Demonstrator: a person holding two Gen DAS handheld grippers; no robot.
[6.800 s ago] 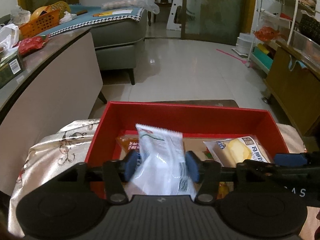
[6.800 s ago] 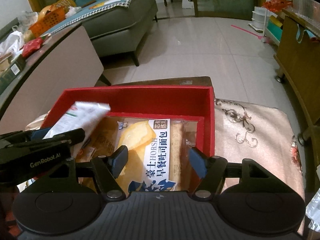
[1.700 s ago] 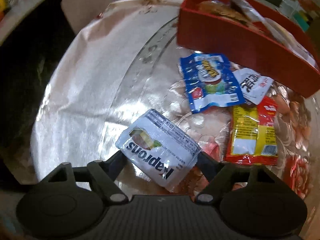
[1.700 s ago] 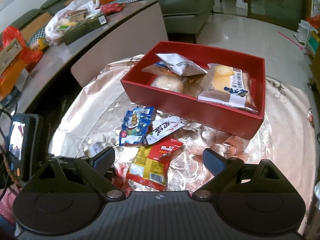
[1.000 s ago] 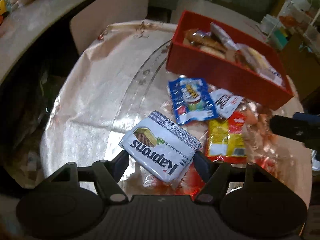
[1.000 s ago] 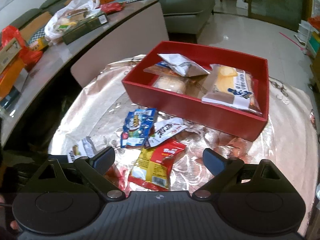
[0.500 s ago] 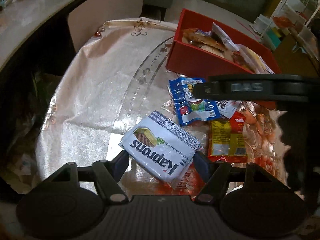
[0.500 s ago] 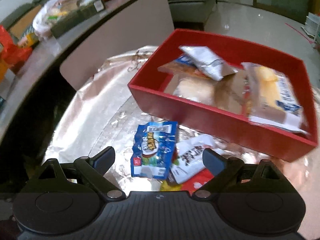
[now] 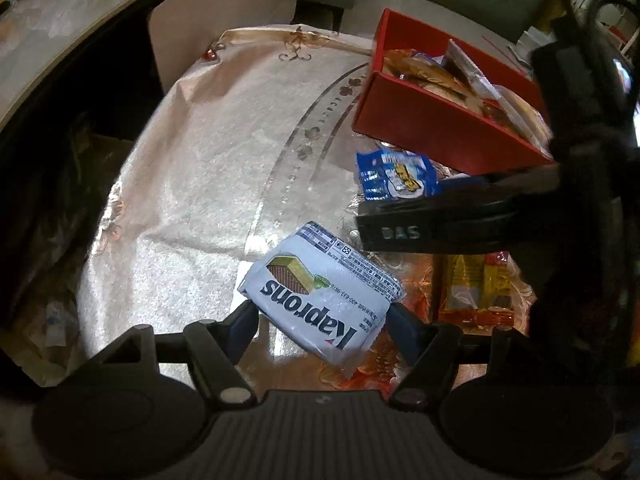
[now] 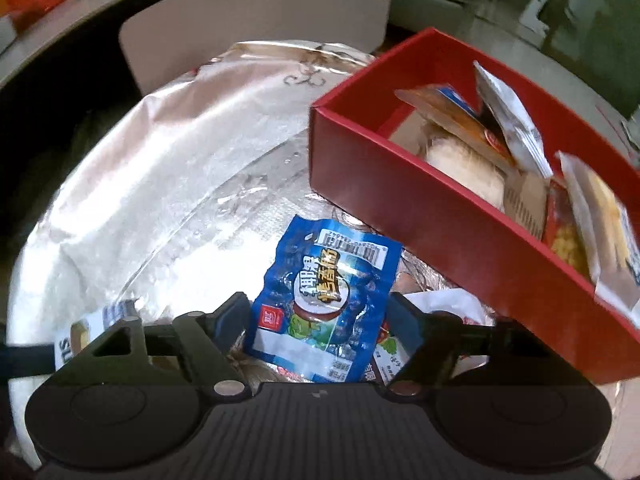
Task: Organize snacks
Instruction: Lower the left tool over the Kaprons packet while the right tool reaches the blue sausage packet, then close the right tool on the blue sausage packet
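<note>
My left gripper point(image 9: 320, 320) is shut on a white Kaprons wafer pack point(image 9: 320, 304) and holds it above the tablecloth. My right gripper point(image 10: 320, 320) is open, its fingers on either side of a blue snack packet point(image 10: 324, 300) lying on the table; the same packet shows in the left wrist view point(image 9: 394, 174), with the right gripper's body just beyond it. A red box point(image 10: 440, 216) with several snacks inside stands at the right, also in the left wrist view point(image 9: 436, 124). A red-yellow packet point(image 9: 476, 288) lies near it.
A white packet point(image 10: 452, 308) lies partly under the blue one. The shiny tablecloth point(image 9: 208, 168) covers a round table. A beige chair back point(image 10: 256, 12) stands beyond the table's far edge. A long counter point(image 9: 60, 32) runs at the left.
My right gripper has dropped toward the table and closed in on the blue packet, which now sits between its open fingers. My left gripper still holds the wafer pack, nearly unmoved.
</note>
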